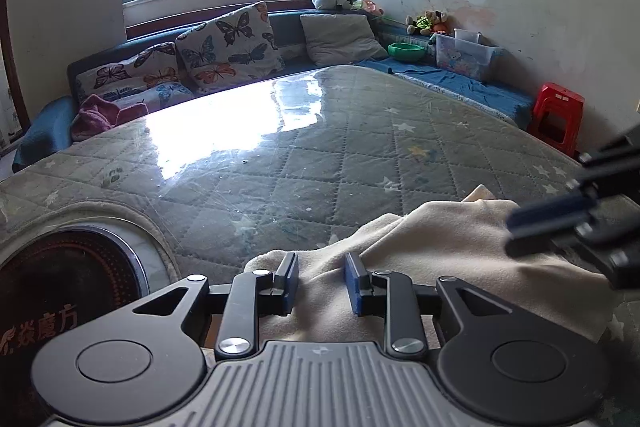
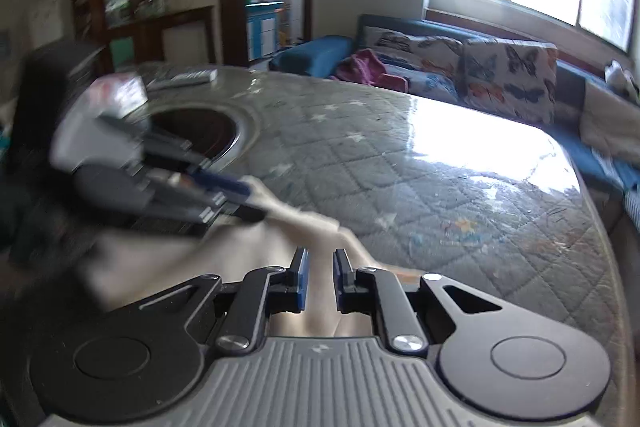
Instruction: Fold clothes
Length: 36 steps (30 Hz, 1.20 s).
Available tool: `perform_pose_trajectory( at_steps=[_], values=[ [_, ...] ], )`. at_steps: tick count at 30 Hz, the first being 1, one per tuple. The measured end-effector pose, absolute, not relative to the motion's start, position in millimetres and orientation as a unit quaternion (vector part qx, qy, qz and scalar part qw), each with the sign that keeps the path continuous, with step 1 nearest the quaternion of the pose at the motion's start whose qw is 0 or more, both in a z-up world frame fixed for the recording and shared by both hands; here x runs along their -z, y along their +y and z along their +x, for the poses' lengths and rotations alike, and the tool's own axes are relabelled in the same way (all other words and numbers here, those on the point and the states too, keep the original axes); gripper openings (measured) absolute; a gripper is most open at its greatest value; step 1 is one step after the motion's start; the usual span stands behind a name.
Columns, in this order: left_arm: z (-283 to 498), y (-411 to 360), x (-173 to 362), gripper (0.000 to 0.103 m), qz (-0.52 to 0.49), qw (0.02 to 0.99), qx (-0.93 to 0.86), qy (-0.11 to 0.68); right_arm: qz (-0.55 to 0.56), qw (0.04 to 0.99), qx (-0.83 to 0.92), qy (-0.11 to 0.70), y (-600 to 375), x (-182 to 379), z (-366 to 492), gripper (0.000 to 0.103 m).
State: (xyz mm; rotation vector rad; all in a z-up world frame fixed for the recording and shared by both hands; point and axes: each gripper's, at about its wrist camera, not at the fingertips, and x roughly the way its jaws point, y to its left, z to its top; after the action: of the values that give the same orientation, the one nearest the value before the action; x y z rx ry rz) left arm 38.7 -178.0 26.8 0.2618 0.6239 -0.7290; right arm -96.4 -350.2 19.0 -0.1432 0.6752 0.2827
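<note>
Cream garment bunched on the quilted tabletop (image 1: 320,147)

We find the cream cloth (image 1: 440,239) soft, limp; grip edges. Left hand-held gripper (image 1: 322,281) narrowly parted over it; right hand-held gripper (image 2: 320,277) likewise.

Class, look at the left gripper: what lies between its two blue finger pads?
In the left wrist view, a fold of the cream garment lies between the left gripper pads, which stand apart.

Black-armed left claw (image 1: 322,259) and right claw (image 2: 321,254), blue pads, silver screws, ribbed grey housings.
</note>
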Motion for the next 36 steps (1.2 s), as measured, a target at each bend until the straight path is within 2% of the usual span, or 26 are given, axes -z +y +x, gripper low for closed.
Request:
perform_pose_trajectory(
  at_steps=[6,11,17,23,25,36],
  values=[
    [35.8,-180.2,-25.4,0.033,0.133,0.884,0.340,0.293,-0.080,0.930,-0.101,0.344,-360.8,-0.9,-122.4,0.013],
    [31.1,-179.6,-27.8,0.035,0.134,0.889,0.332,0.285,-0.071,0.940,-0.093,0.319,-365.9,-16.4,-133.7,0.013],
    [-21.6,-187.5,-48.4,0.032,0.141,0.870,0.404,0.243,-0.071,0.945,-0.085,0.309,-380.9,-28.9,-141.1,0.014],
    [-65.2,-219.7,-39.1,0.031,0.178,0.829,0.479,0.227,-0.044,0.941,-0.119,0.314,-390.3,-35.2,-120.6,0.014],
    [-69.7,-226.3,-33.7,0.027,0.184,0.821,0.490,0.231,-0.038,0.936,-0.137,0.322,-388.5,-32.8,-109.8,0.014],
    [-93.4,-235.1,-14.8,0.028,0.189,0.794,0.533,0.225,-0.034,0.913,-0.165,0.372,-387.3,-2.7,-69.7,0.016]
  ],
)
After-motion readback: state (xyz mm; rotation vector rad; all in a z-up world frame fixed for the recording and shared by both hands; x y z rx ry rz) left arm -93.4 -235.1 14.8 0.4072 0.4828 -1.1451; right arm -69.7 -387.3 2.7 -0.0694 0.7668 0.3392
